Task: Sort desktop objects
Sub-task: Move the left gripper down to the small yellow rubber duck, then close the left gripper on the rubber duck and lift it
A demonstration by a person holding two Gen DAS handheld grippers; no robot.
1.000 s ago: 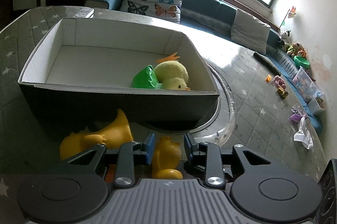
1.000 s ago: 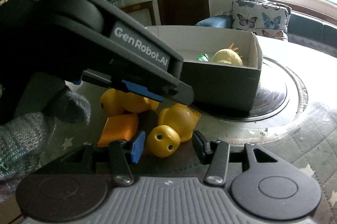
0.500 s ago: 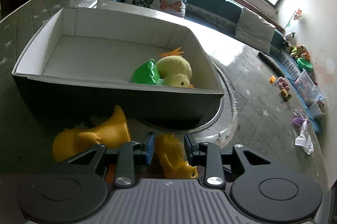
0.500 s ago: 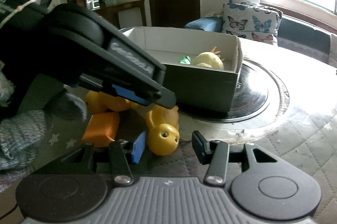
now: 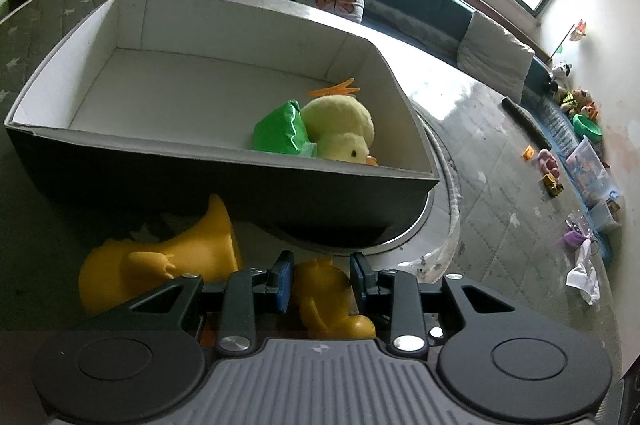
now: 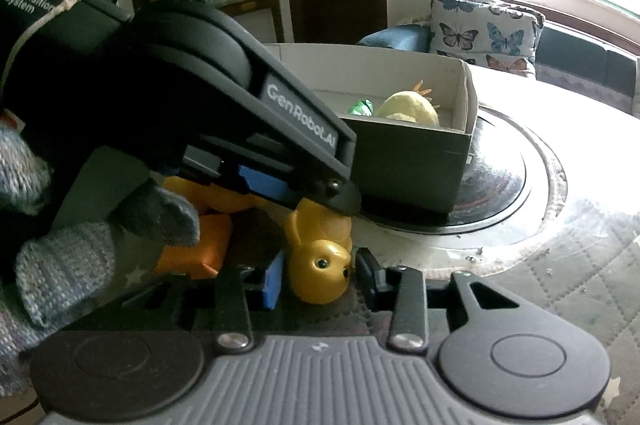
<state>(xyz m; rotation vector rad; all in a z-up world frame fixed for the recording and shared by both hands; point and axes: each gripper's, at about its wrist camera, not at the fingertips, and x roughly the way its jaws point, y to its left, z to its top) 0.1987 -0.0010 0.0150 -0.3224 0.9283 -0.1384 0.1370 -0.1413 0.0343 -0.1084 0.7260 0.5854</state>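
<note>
Small yellow duck (image 5: 324, 295): lies on the table between the pads of the left gripper (image 5: 320, 277), clasped or nearly so. Right gripper (image 6: 320, 271) brackets its head, unclenched. Beyond, just behind: box (image 5: 224, 181) holding plush duck (image 5: 340, 129).

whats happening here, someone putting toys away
Yes, it looks like toys being sorted into the cardboard box, which already holds a plush chick and a green packet. The left gripper has its jaws around a small yellow rubber duck on the table in front of the box. The right gripper sits open around the same duck. A bigger yellow duck lies beside it.
</note>
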